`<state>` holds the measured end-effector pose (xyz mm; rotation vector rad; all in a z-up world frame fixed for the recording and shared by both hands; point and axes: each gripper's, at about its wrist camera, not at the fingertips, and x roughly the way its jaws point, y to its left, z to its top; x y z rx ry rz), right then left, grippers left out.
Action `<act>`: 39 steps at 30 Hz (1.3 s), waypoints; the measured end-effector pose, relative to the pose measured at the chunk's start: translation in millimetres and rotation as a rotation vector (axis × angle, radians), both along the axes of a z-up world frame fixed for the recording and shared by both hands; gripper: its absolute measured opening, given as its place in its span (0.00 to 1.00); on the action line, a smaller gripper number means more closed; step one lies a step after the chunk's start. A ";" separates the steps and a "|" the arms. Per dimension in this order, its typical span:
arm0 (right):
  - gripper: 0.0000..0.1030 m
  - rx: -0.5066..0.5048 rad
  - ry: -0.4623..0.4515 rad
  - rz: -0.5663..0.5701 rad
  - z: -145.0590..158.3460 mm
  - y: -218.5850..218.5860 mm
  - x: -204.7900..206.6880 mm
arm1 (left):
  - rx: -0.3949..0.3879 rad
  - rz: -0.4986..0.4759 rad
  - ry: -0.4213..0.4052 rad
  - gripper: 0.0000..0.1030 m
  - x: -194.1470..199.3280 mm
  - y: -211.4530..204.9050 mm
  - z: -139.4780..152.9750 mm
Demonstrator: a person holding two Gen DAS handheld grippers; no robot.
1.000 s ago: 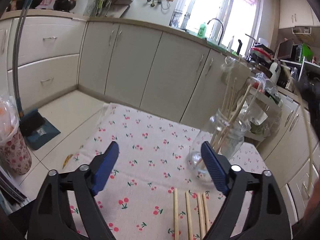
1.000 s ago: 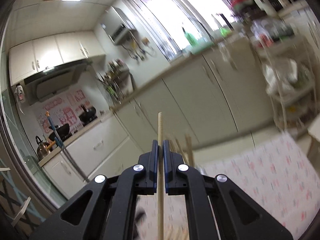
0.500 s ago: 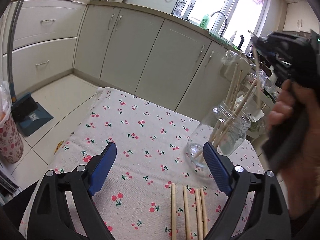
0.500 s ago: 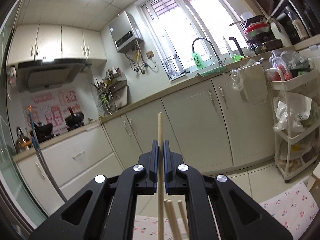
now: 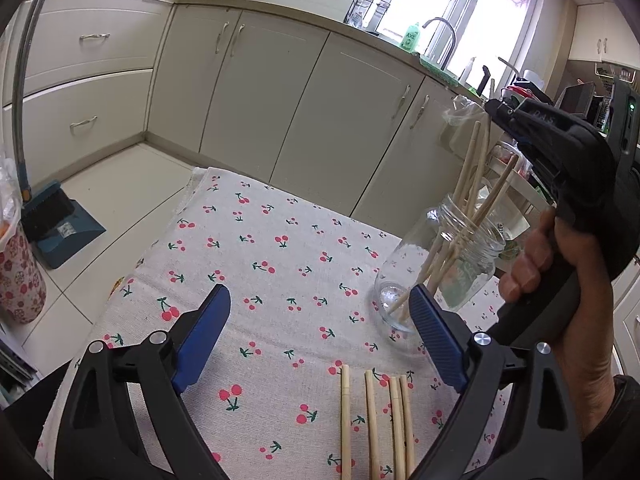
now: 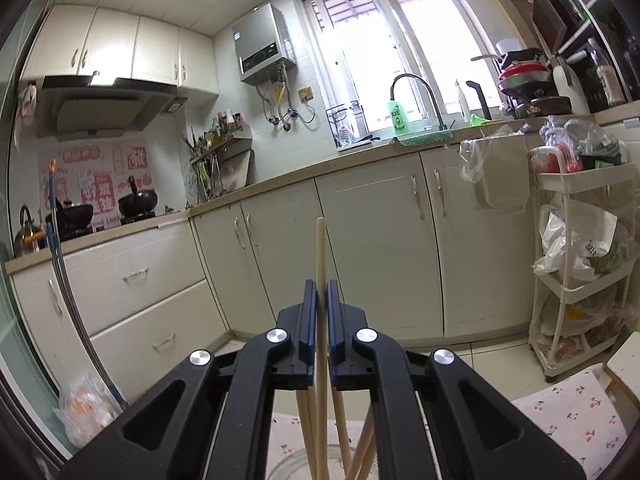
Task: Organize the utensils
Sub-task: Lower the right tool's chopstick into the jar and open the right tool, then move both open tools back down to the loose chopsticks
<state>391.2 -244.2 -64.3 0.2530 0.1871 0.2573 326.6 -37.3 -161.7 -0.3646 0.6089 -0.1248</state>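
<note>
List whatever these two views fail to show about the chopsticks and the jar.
- Held chopstick, right wrist view: its lower end is lost behind the right gripper.
- Jar, right wrist view: only the rim shows; the bottom edge cuts it off.
- Four loose chopsticks, left wrist view: near ends cut off by the bottom edge.

The right tongs (image 6: pixel 319 304) are clamped on an upright chopstick (image 6: pixel 321 248), whose tip stands above the blue pads. Directly below the tongs, more chopsticks (image 6: pixel 343 420) lean inside what seems to be the rim of a glass jar (image 6: pixel 288 465), mostly hidden. The cherry-print cloth (image 6: pixel 576 416) lies right of the tongs.
</note>
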 end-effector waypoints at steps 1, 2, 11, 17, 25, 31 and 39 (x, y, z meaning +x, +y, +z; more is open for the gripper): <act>0.06 -0.003 0.003 0.002 -0.7 -0.1 -1.3 | 0.000 0.000 0.001 0.84 0.1 0.1 -0.3; 0.06 -0.006 0.004 0.003 -1.4 -0.6 -2.6 | -0.001 0.001 0.002 0.85 0.3 0.2 -0.6; 0.10 -0.087 0.066 0.048 -9.3 -4.2 -59.0 | -0.010 0.004 0.004 0.85 0.7 0.7 -1.7; 0.28 -0.063 0.224 0.048 -28.3 -16.3 -80.7 | -0.027 0.014 0.005 0.85 1.4 4.0 -3.0; 0.26 -0.078 0.553 0.126 -84.5 -8.2 -126.0 | -0.079 0.025 0.032 0.85 3.2 15.5 -5.1; 0.20 -0.131 0.653 0.203 -108.8 14.1 -141.5 | -0.051 0.021 0.119 0.85 -15.0 26.0 -8.1; 0.19 -0.249 0.716 0.198 -120.3 39.3 -129.3 | 0.099 -0.037 0.164 0.85 -34.1 14.0 -3.7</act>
